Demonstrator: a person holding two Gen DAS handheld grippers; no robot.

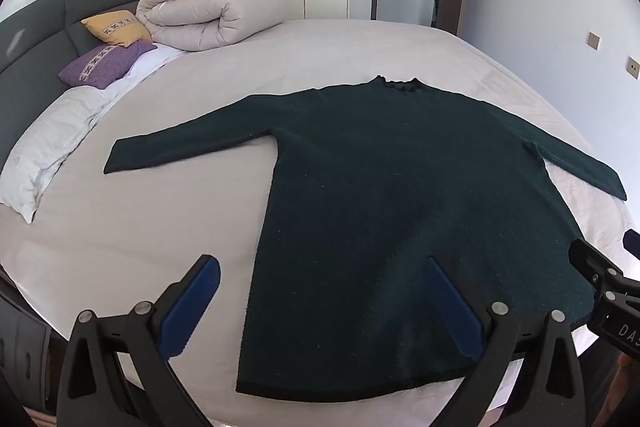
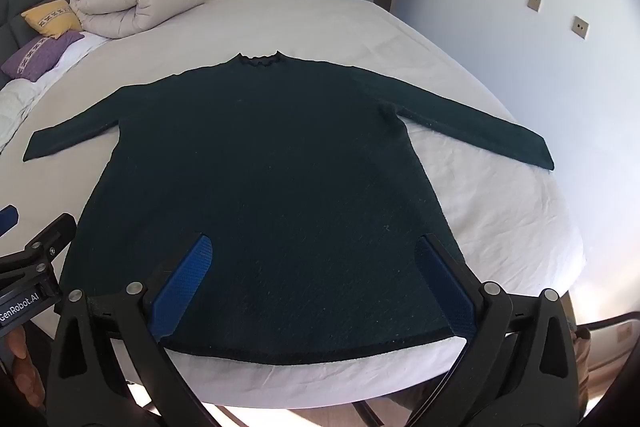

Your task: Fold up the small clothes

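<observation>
A dark green long-sleeved knitted sweater (image 1: 384,195) lies flat on the pale sheet of a wide bed (image 1: 168,227), front side down or up cannot be told, its ruffled neck opening toward the far side and its black-edged hem toward the near edge. Both sleeves stretch out sideways, slanting slightly back toward the hem. The left gripper (image 1: 320,307) hangs above the hem's left part with its blue-padded fingers (image 1: 192,307) spread wide, one over bare sheet, the other over the knit, pinching nothing. The right gripper (image 2: 316,287) hangs over the hem's middle, its fingers (image 2: 184,283) likewise spread wide and empty. At the head of the bed rest a rolled beige duvet (image 1: 208,15), a yellow patterned cushion (image 1: 118,27), a purple patterned cushion (image 1: 104,65) and a white pillow (image 1: 48,143)
</observation>
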